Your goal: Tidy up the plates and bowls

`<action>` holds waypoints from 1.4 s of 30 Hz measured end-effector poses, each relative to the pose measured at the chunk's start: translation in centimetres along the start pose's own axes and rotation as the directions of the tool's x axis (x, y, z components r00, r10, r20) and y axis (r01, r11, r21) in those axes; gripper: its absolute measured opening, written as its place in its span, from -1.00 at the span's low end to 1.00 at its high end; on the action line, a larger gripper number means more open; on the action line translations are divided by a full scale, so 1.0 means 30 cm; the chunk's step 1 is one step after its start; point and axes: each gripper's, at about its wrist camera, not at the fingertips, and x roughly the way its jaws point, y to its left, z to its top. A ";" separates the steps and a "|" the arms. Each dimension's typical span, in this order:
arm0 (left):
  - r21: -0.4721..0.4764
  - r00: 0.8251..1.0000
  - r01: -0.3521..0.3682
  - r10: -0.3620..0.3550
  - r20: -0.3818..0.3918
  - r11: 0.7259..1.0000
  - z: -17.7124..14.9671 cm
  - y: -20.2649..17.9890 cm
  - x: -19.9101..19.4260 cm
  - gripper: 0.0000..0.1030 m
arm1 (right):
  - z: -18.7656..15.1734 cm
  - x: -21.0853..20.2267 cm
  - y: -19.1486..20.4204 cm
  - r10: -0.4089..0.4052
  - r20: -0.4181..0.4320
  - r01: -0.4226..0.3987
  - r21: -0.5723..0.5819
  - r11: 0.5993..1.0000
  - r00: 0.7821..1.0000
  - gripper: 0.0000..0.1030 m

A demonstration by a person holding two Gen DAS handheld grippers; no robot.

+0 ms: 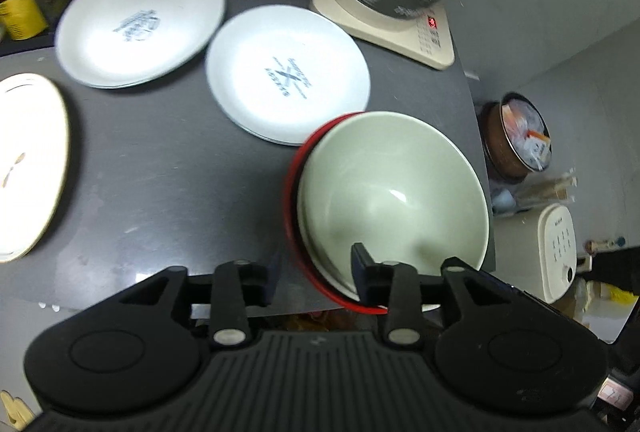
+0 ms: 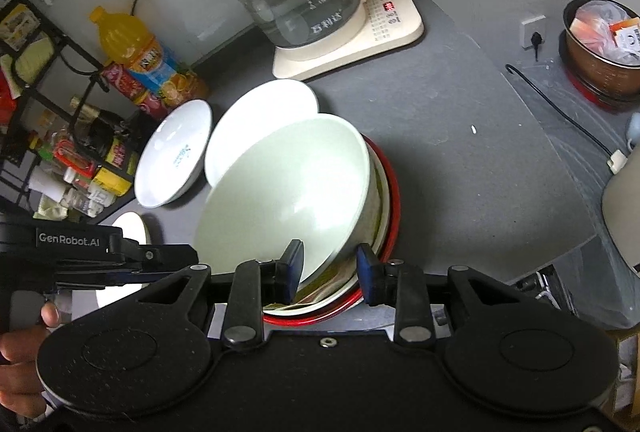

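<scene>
Straddling the near rim of the pale green bowl point(image 2: 296, 188), the right gripper point(image 2: 330, 272) has its fingers partly open, one inside the rim and one outside, not visibly clamped. That bowl sits tilted in the red-rimmed dish point(image 2: 390, 216) on the dark counter point(image 2: 460, 152), beside two white plates point(image 2: 176, 156). The left gripper point(image 1: 316, 272) hangs open over the same bowl's edge, holding nothing.

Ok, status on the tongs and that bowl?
Right tongs straddling pale green bowl rim, bowl tilted on red-rimmed plate. Left tongs open beside it. Nothing blocking.
</scene>
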 end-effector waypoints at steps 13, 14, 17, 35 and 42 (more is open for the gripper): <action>-0.114 0.989 -0.117 0.126 0.075 0.987 -0.107 0.100 -0.107 0.12 | -0.027 0.011 -0.034 0.071 -0.001 -0.071 -0.043 0.997 0.997 -0.39; -0.123 0.986 -0.128 0.139 0.088 0.984 -0.109 0.104 -0.118 0.19 | -0.027 0.011 -0.038 0.075 -0.003 -0.075 -0.038 0.996 0.997 -0.39; -0.106 0.975 -0.162 0.176 0.133 0.981 -0.110 0.097 -0.145 0.24 | -0.024 -0.006 -0.047 0.078 0.003 -0.078 -0.024 0.997 0.997 -0.39; -0.200 0.963 -0.125 0.167 0.211 0.972 -0.102 0.222 -0.198 0.36 | 0.052 -0.038 0.172 0.082 0.079 -0.060 -0.243 0.968 0.994 0.99; -0.214 0.970 -0.106 0.148 0.191 0.971 -0.061 0.302 -0.193 0.54 | 0.098 0.017 0.278 0.082 0.061 -0.063 -0.270 0.961 0.995 1.00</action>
